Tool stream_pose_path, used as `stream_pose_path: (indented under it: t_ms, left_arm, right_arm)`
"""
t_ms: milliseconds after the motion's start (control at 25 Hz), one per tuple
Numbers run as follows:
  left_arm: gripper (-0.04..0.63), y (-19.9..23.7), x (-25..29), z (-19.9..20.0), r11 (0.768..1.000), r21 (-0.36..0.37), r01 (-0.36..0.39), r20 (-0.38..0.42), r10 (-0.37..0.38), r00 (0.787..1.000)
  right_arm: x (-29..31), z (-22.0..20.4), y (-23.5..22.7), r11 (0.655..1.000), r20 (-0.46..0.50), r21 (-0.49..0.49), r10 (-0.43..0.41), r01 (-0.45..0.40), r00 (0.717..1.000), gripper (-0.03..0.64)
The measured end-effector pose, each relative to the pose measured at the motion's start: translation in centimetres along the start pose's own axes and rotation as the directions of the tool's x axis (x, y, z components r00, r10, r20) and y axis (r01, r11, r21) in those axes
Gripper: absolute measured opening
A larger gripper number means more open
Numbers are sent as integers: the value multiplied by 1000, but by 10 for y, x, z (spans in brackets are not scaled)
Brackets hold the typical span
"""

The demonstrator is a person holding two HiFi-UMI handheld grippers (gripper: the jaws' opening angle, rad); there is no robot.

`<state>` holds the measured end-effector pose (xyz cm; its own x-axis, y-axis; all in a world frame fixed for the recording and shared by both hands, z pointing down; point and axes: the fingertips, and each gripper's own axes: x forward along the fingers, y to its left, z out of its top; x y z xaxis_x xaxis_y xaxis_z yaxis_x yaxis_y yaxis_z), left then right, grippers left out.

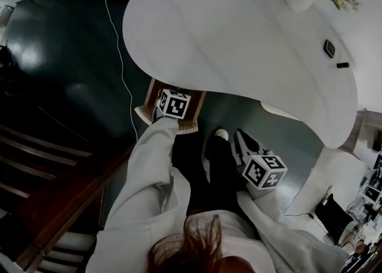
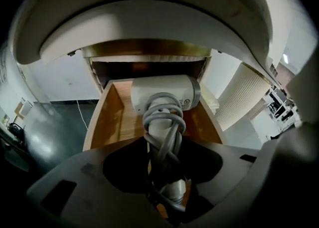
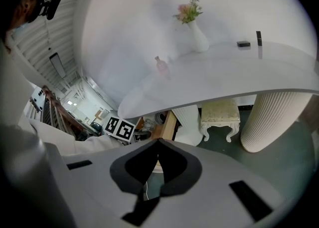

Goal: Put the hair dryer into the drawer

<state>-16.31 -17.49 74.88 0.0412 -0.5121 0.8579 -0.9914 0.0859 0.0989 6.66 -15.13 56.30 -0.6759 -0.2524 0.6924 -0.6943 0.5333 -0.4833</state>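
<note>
Operator look
White sleeves (image 1: 152,164), dark trousers (image 1: 218,170); grey left tongs (image 2: 167,177) and right tongs (image 3: 158,144), black-white marker cubes (image 1: 173,104)

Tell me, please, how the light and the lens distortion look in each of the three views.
Head view: the white table is bright and washed out, the floor dark. Left gripper view: the hair dryer and drawer are sharp, the corners black. Right gripper view: the vase looks hazy.
</note>
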Motion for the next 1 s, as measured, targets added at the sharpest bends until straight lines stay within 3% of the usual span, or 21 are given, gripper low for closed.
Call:
stream_pose_path:
  t_ms: [160, 280, 760, 920, 1000]
  left_arm:
    - [192, -1, 5, 8, 998, 63, 13, 39, -15, 999]
    - [193, 2, 15, 2, 994, 105, 3, 26, -5, 1000]
    - [193, -2, 47, -38, 994, 75, 78, -148, -66, 987]
    - [195, -3, 53, -45, 993, 80, 82, -179, -67, 982]
    - [227, -3, 51, -40, 993, 87, 78, -157, -64, 985]
  right_arm:
    - [6, -4, 3, 1000, -17, -9, 2, -2, 1000, 49]
    - [8, -6, 5, 1000, -26, -6, -2, 2, 1000, 49]
    - [18, -13, -1, 1000, -48, 9, -12, 12, 999, 49]
    - [19, -12, 1, 1000, -53, 5, -6, 6, 999, 49]
    - [18, -12, 0, 1000, -53, 6, -3, 3, 999, 49]
